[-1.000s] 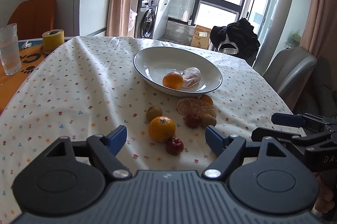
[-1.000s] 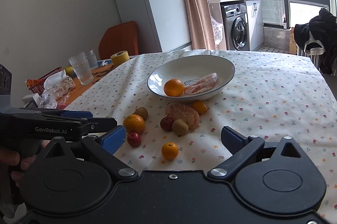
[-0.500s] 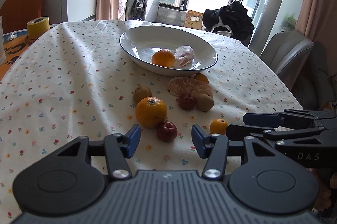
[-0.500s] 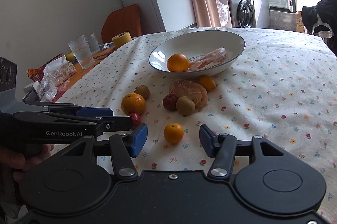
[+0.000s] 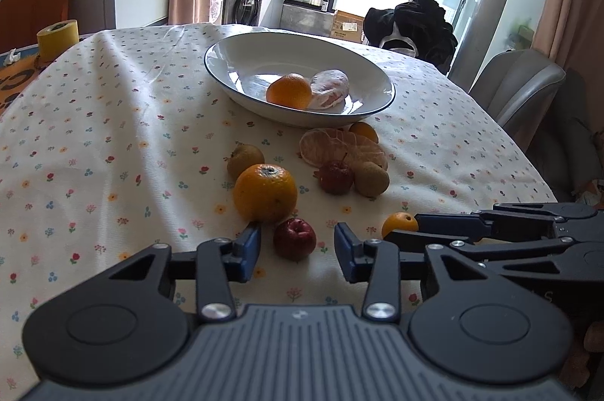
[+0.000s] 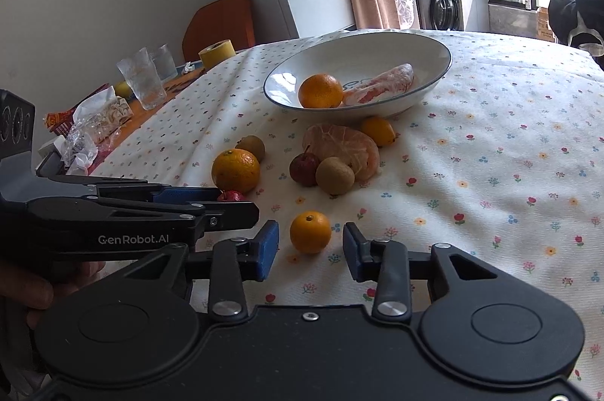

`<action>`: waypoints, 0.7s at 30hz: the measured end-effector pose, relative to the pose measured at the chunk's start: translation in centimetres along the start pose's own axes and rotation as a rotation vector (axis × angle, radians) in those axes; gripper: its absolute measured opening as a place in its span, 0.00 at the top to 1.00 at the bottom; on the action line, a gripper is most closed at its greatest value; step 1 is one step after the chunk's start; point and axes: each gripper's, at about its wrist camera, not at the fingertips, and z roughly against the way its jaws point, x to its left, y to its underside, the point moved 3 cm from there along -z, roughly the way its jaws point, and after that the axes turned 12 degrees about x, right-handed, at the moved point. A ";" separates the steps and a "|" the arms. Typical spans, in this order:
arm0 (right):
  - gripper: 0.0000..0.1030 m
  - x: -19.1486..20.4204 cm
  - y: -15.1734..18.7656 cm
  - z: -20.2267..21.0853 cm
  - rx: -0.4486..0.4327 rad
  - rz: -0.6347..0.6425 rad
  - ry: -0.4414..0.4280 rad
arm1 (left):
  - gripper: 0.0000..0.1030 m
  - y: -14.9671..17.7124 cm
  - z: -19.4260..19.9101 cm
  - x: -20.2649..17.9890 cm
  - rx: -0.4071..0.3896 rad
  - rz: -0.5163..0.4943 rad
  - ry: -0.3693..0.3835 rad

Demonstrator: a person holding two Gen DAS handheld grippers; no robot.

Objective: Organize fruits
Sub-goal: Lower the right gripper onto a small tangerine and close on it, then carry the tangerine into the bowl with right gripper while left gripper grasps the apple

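Two grippers close on loose fruit in front of the white bowl (image 5: 302, 69): the left gripper (image 5: 297, 249) has its jaws open around a small red apple (image 5: 294, 238), not yet touching it, while the right gripper (image 6: 310, 246) holds open jaws either side of a small orange (image 6: 310, 231), also with gaps showing.

Just past the apple, toward the bowl, sits a large orange (image 5: 265, 191) with a brownish fruit (image 5: 244, 159) behind it. Nearer the bowl's front rim lie a second red fruit (image 5: 336, 176), a kiwi (image 5: 372, 179), a peeled citrus (image 5: 341, 148) and another small orange (image 5: 363, 131).

Inside the bowl rest only one orange (image 5: 288, 91) and a pale peeled piece (image 5: 329, 89), so by this count most of the work remains: eight pieces are still on the flowered bench (image 5: 113, 137).

Seen from the right wrist, the left gripper's side reads "GenRobot.AI". Well to the left of the bowl, a yellow tape roll (image 6: 217, 53) and glasses (image 6: 142, 82) carry no legible text.
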 end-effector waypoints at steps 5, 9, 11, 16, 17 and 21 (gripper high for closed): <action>0.78 0.1 -0.1 -0.1 -0.002 -0.002 -0.006 | 0.78 0.1 0.3 0.1 -0.002 0.010 0.018; 0.78 0.3 -0.3 0.7 -0.025 0.002 -0.010 | 0.78 0.1 1.5 0.3 -0.030 0.017 0.013; 0.78 0.4 -0.4 1.2 -0.037 0.002 -0.008 | 0.78 0.1 2.1 0.4 -0.044 0.020 0.013; 0.78 0.3 -0.8 2.1 -0.061 0.002 0.002 | 0.78 -0.1 3.4 0.3 -0.074 0.016 0.016; 0.78 0.4 -0.9 2.3 -0.068 0.004 0.004 | 0.78 -0.2 3.6 0.2 -0.080 0.015 0.016; 0.78 0.5 -1.4 2.7 -0.086 0.011 0.012 | 0.78 -0.7 4.2 0.1 -0.101 0.009 0.017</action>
